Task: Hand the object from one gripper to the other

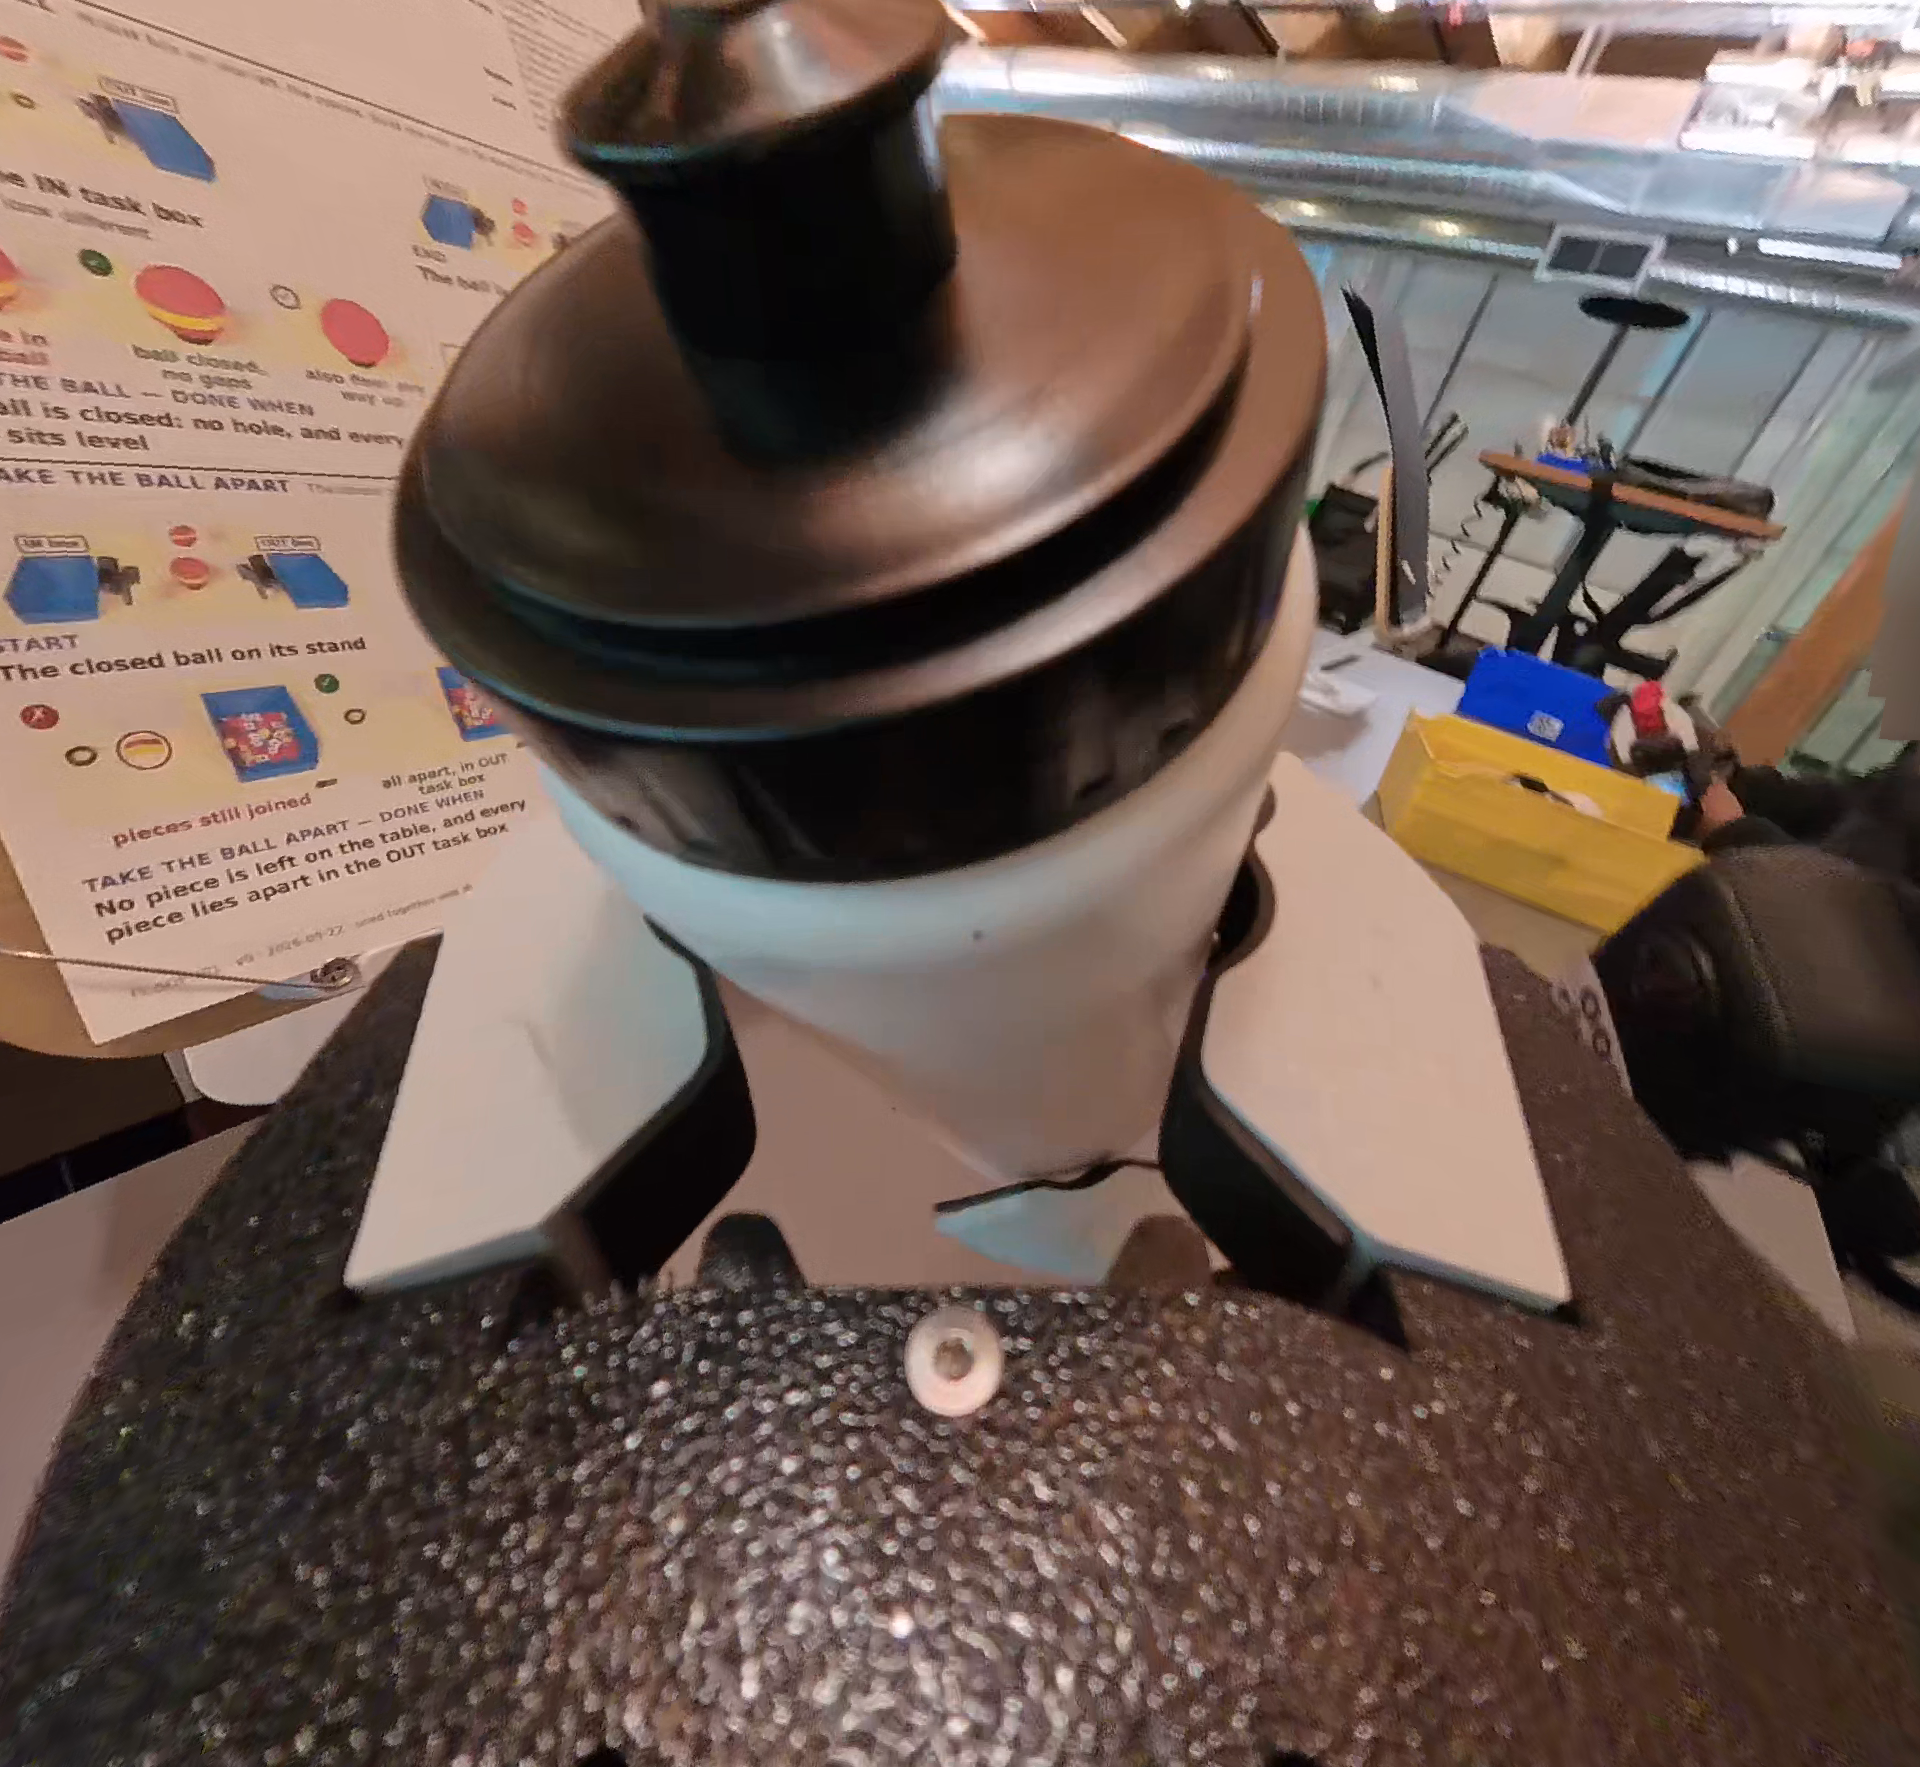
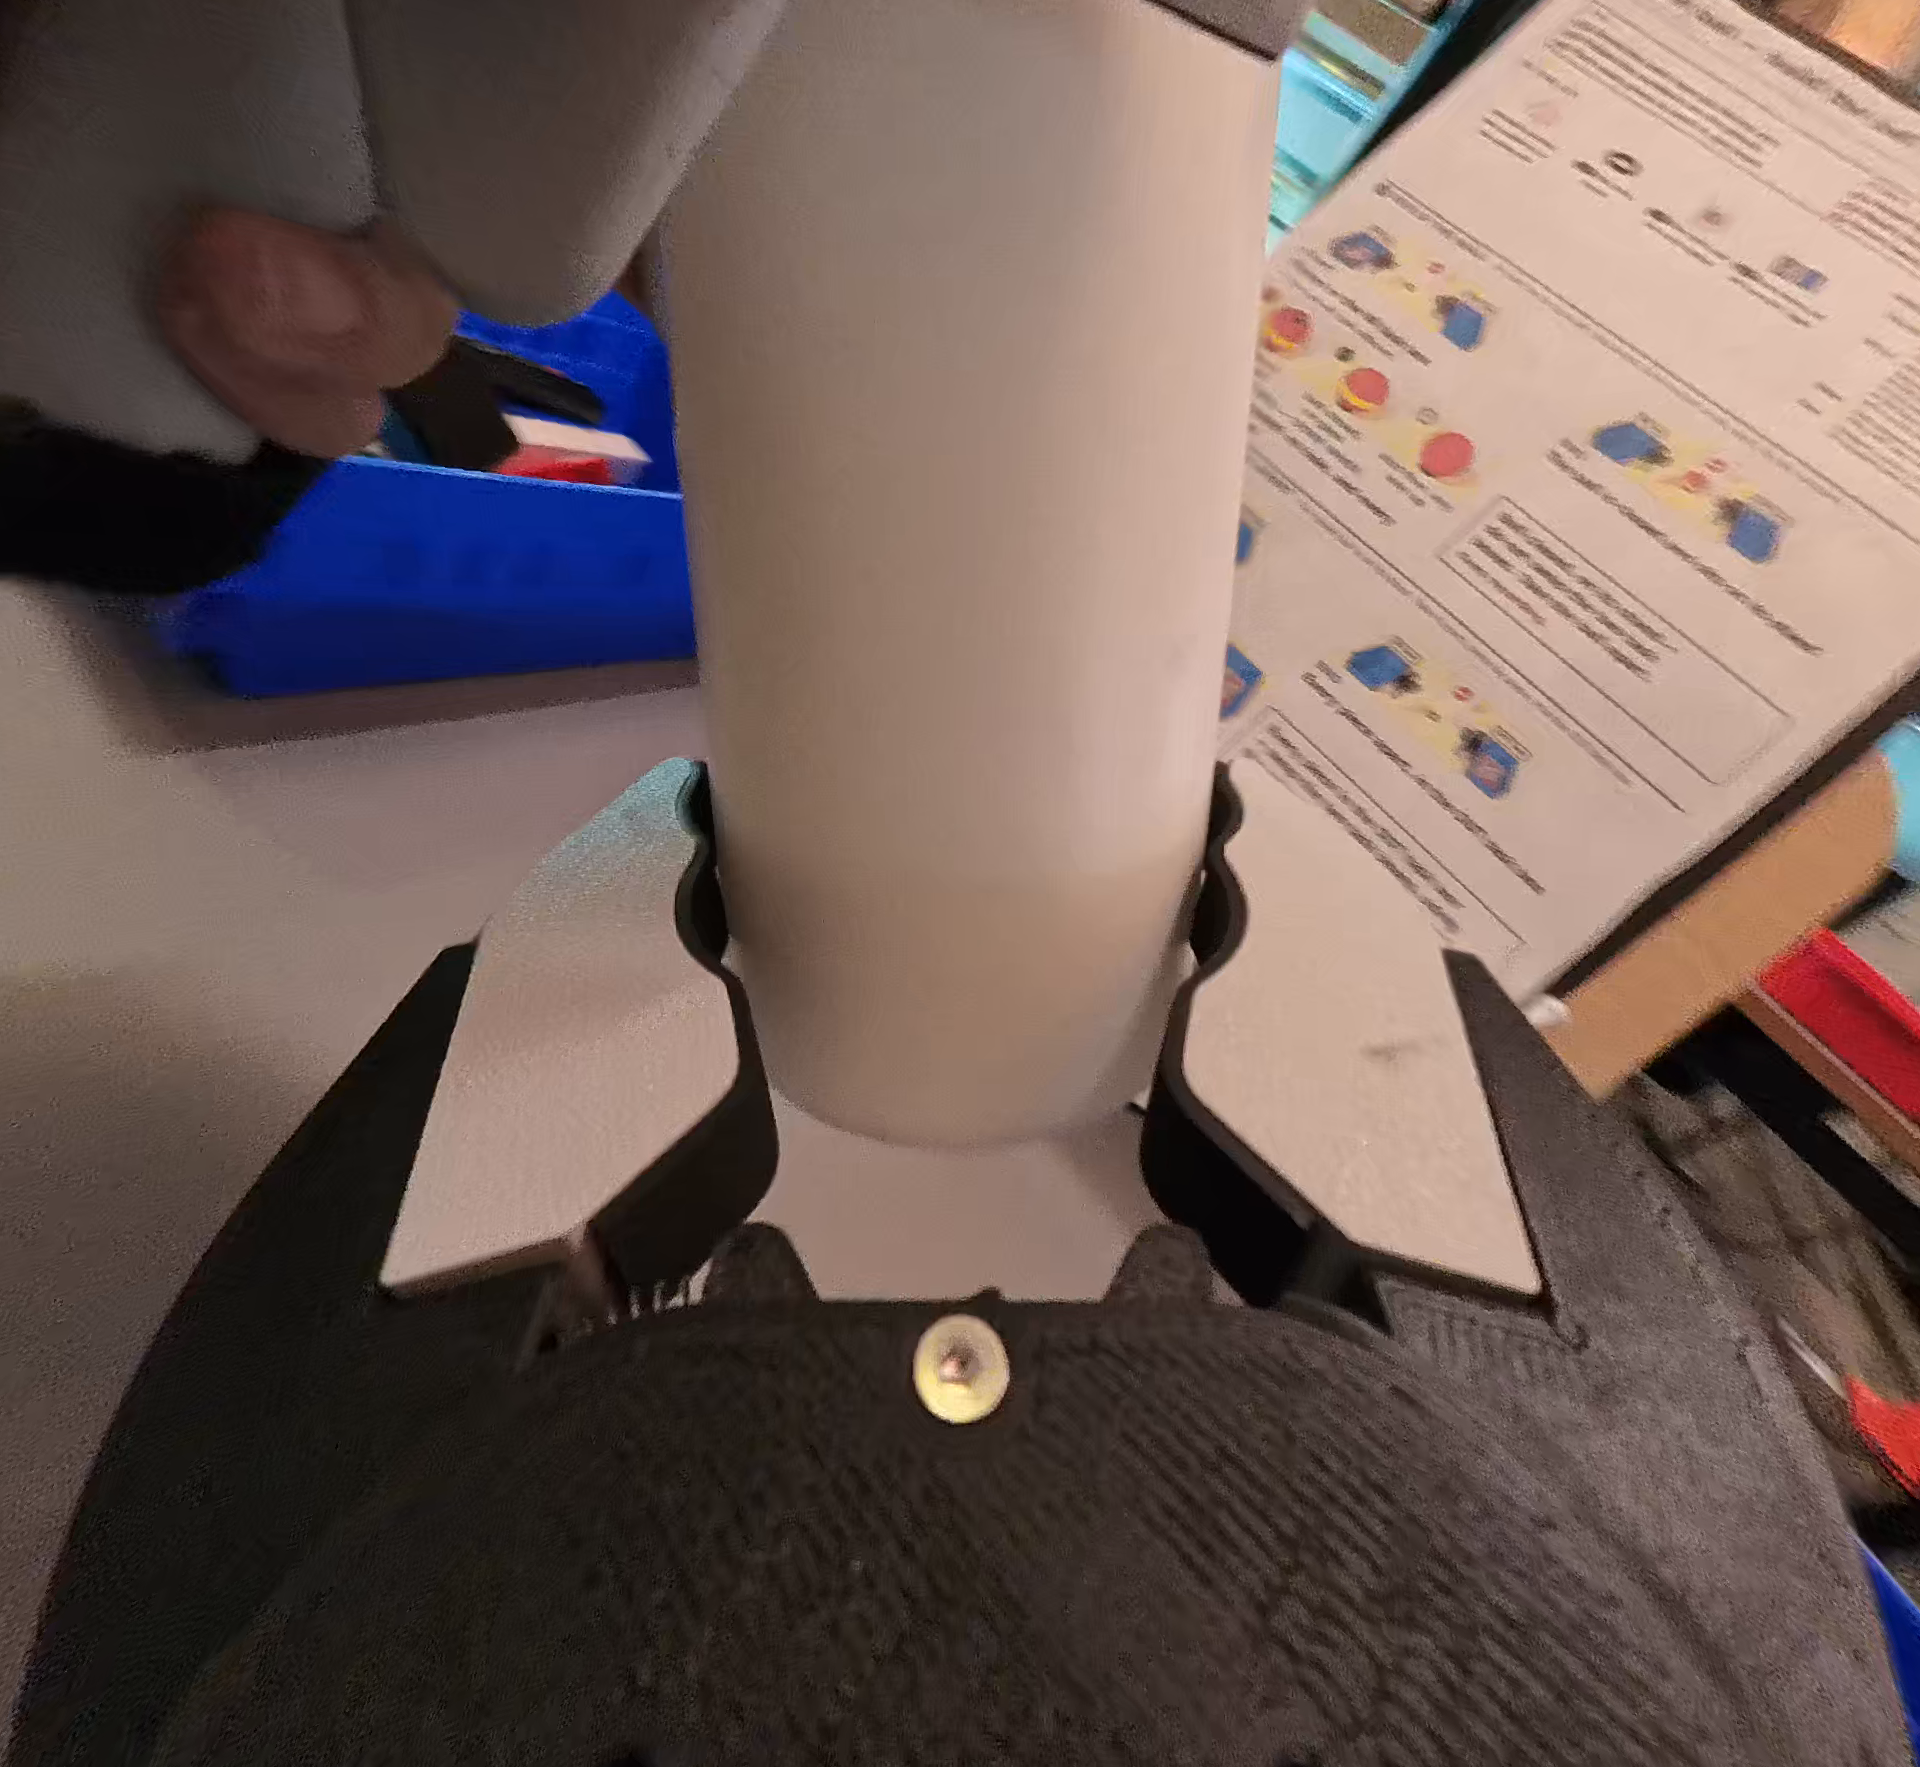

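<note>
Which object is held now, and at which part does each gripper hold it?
A white bottle with a black cap. The left gripper clamps it just below the cap; the right gripper clamps its bottom end.

One white bottle (image 1: 966,979) with one black cap (image 1: 831,429). Two tools, the left tool (image 1: 961,1073) and the right tool (image 2: 961,959), each with two fingers. One instruction sheet (image 1: 260,470). One yellow bin (image 1: 1517,824). In the left view one blue bin (image 1: 1527,694), in the right view one blue bin (image 2: 436,564); whether these are the same bin cannot be told

Left gripper (image 1: 961,969) and right gripper (image 2: 961,896) both clamped tight.
</note>
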Demonstrator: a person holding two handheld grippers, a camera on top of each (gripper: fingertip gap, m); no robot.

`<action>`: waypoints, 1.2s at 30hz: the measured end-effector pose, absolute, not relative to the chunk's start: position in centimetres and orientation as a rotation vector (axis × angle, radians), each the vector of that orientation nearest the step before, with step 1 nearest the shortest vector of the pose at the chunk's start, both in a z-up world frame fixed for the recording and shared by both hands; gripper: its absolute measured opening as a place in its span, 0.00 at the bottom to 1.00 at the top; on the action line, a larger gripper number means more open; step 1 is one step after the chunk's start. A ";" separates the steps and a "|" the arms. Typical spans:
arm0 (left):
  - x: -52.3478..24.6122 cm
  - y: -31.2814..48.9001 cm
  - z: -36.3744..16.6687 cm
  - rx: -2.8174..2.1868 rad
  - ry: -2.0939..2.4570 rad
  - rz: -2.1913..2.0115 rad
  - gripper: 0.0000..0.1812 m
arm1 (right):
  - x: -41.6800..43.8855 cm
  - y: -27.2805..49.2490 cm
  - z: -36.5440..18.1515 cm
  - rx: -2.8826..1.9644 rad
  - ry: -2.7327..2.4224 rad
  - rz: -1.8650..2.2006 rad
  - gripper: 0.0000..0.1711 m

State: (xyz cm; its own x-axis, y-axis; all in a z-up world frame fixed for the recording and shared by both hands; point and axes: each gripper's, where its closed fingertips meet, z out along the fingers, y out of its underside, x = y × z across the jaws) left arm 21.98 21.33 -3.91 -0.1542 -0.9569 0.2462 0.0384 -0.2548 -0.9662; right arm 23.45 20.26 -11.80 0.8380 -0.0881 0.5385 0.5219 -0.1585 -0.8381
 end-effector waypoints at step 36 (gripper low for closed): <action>18.8 15.0 -3.5 -0.727 1.604 -1.624 0.53 | 13.1 20.4 -15.9 -1.737 -0.624 0.267 0.58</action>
